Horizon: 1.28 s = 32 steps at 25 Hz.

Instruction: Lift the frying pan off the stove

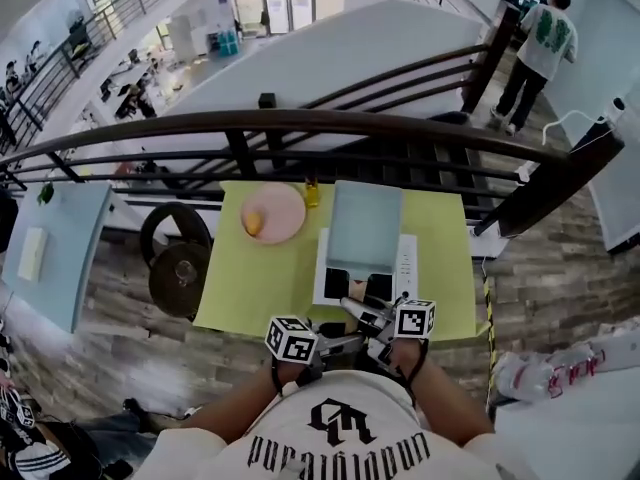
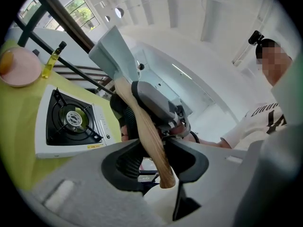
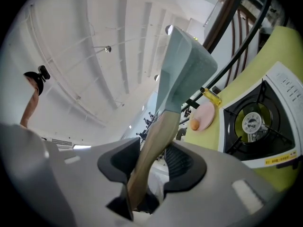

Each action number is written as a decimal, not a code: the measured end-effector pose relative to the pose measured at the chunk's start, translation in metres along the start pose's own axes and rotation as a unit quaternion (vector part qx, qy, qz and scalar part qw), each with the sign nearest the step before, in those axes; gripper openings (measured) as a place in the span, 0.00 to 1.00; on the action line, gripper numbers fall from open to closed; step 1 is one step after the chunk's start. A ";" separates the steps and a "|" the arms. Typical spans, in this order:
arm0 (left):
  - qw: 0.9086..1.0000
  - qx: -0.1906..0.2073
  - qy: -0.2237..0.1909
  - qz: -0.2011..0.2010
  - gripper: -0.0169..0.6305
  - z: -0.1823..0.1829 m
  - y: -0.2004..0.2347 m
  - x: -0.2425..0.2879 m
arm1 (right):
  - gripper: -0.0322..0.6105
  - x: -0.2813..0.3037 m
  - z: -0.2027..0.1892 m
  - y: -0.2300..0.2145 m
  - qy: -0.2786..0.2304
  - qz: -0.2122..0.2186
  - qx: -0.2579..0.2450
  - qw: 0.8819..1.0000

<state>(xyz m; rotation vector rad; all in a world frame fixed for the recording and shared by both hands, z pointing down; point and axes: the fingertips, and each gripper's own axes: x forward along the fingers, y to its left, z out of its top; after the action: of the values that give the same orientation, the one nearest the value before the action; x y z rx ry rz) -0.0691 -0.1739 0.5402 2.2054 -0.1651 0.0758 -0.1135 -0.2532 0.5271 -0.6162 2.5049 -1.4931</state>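
The frying pan is rectangular and pale blue-grey, with a wooden handle. It hangs tilted in the air above the white gas stove, whose burner is bare. My left gripper is shut on the handle near its end. My right gripper is shut on the same handle, and the pan body rises beyond its jaws. In the head view both grippers sit close together at the table's near edge, the left gripper beside the right gripper.
The stove stands on a yellow-green table. A pink plate with an orange item and a small oil bottle sit at the table's back. A dark railing runs behind. Weight plates lie on the floor to the left.
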 end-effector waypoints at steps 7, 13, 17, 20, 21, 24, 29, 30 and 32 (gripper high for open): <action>0.999 0.002 0.021 -0.024 0.28 -0.014 -0.016 -0.005 | 0.30 -0.011 -0.012 0.011 -0.025 -0.019 0.003 0.999; 0.999 0.007 0.027 -0.020 0.28 -0.039 -0.039 0.008 | 0.30 -0.039 -0.031 0.021 -0.030 -0.014 0.003 0.999; 1.000 0.002 0.024 -0.013 0.28 -0.064 -0.060 0.020 | 0.30 -0.065 -0.051 0.031 -0.025 -0.007 0.007 1.000; 1.000 -0.003 0.017 -0.006 0.28 -0.090 -0.076 0.031 | 0.30 -0.087 -0.075 0.036 -0.014 -0.004 0.009 1.000; 1.000 -0.006 0.013 -0.005 0.28 -0.099 -0.081 0.034 | 0.30 -0.095 -0.084 0.038 -0.011 -0.002 0.012 1.000; 1.000 -0.016 0.003 -0.002 0.28 -0.126 -0.097 0.038 | 0.30 -0.114 -0.109 0.043 -0.006 0.005 0.024 1.000; 1.000 -0.025 0.010 0.007 0.29 -0.168 -0.117 0.037 | 0.30 -0.134 -0.150 0.053 0.002 0.007 0.038 0.999; 1.000 -0.025 0.013 0.008 0.29 -0.174 -0.120 0.036 | 0.30 -0.137 -0.156 0.054 0.003 0.007 0.039 0.999; 1.000 -0.022 0.017 0.008 0.29 -0.183 -0.125 0.034 | 0.30 -0.141 -0.166 0.056 0.005 0.003 0.040 0.999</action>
<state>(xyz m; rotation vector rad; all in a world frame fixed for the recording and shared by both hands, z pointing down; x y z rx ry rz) -0.0160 0.0434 0.5537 2.1579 -0.1651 0.1176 -0.0575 -0.0363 0.5497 -0.5897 2.4390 -1.5889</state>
